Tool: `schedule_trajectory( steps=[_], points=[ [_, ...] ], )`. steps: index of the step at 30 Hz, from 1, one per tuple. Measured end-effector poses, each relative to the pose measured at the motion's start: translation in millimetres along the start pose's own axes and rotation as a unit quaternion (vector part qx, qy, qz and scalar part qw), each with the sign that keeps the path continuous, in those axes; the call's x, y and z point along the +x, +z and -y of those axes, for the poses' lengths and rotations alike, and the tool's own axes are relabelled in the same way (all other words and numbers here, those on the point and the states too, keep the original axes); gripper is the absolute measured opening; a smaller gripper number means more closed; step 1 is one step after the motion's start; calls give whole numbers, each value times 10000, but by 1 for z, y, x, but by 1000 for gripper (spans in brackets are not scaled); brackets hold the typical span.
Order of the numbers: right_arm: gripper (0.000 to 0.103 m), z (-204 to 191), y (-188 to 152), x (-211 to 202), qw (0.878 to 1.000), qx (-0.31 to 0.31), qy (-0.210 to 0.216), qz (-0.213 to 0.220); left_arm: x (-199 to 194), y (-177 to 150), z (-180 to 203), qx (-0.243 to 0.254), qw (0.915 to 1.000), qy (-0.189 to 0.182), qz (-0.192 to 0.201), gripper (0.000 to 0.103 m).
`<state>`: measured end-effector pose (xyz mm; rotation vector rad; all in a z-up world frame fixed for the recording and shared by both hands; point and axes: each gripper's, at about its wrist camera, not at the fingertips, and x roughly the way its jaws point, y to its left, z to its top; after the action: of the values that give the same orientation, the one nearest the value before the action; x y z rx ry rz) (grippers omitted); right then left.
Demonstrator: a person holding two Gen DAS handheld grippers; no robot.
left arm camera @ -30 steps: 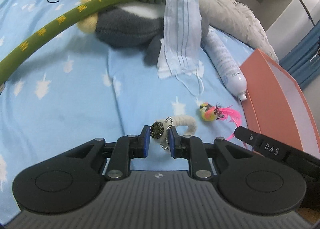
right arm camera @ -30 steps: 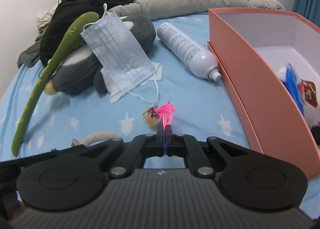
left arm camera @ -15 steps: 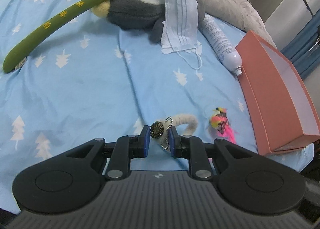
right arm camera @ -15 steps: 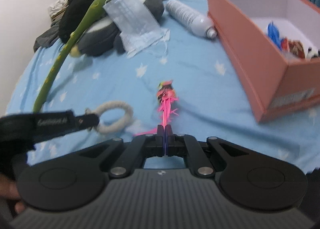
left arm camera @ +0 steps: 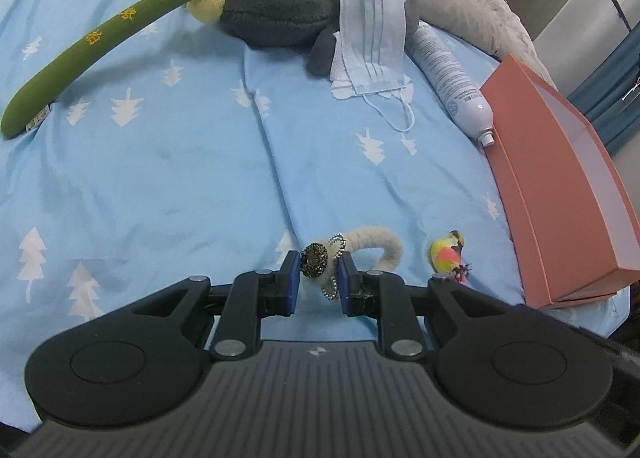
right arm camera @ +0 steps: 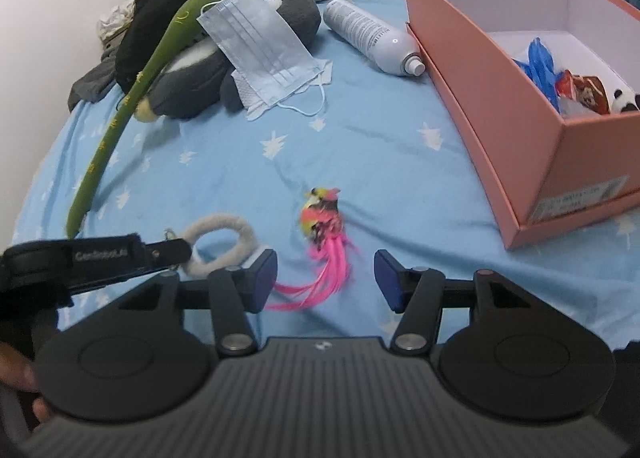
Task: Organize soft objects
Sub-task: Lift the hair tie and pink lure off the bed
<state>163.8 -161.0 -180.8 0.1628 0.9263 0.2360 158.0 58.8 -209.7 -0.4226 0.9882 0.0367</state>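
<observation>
1. The left tongs (left arm camera: 319,278) are clamped on the dark beaded charm and small metal chain of a cream fuzzy ring-shaped hair tie (left arm camera: 374,246); the rest of the ring lies on the bed beyond the blue pads. Part of the chain is hidden behind the right pad.
2. The right tongs (right arm camera: 326,278) stand apart, having just been opening. The pink feather tail of a small yellow-and-pink bird toy (right arm camera: 322,217) lies between them on the sheet, touched by neither pad. The toy is blurred, so its details are hard to make out.
3. From the right wrist view the left tongs come in from the left edge as a dark bar, its lettering smeared; a bit of a hand (right arm camera: 20,376) shows at the lower left, mostly cut off.
4. Both toys rest on a light blue bedsheet printed with white trees (left arm camera: 180,177), near its front edge.
5. To the right sits an open salmon-pink cardboard box (right arm camera: 500,97); blue, red and panda-like items lie inside, partly hidden by its wall.
6. Farther back: a white spray can (left arm camera: 452,77) lying beside the box, a pale blue face mask (left arm camera: 372,25) draped over a grey plush toy (left arm camera: 272,17), and a long green plush stick with yellow embroidery (left arm camera: 120,37).
</observation>
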Motion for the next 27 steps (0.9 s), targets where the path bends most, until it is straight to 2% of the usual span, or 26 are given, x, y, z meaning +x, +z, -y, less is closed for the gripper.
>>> schedule_trajectory(
  steps=[14, 17, 18, 19, 27],
  points=[
    [54, -5, 23, 58, 9985, -481, 0, -251, 14, 5, -1, 76, 9999, 38, -106, 23],
    [47, -4, 23, 68, 9980, -458, 120, -428, 14, 7, 0, 101, 9999, 52, -94, 23],
    [37, -5, 23, 69, 9977, -521, 75, -427, 13, 7, 1, 110, 9999, 52, -88, 23],
    [32, -7, 22, 69, 9974, -599, 6, -407, 13, 8, 1, 126, 9999, 39, -80, 23],
    [32, -6, 24, 41, 9982, -560, 37, -205, -4, 13, 12, 273, 9995, -33, 133, 23]
  ],
)
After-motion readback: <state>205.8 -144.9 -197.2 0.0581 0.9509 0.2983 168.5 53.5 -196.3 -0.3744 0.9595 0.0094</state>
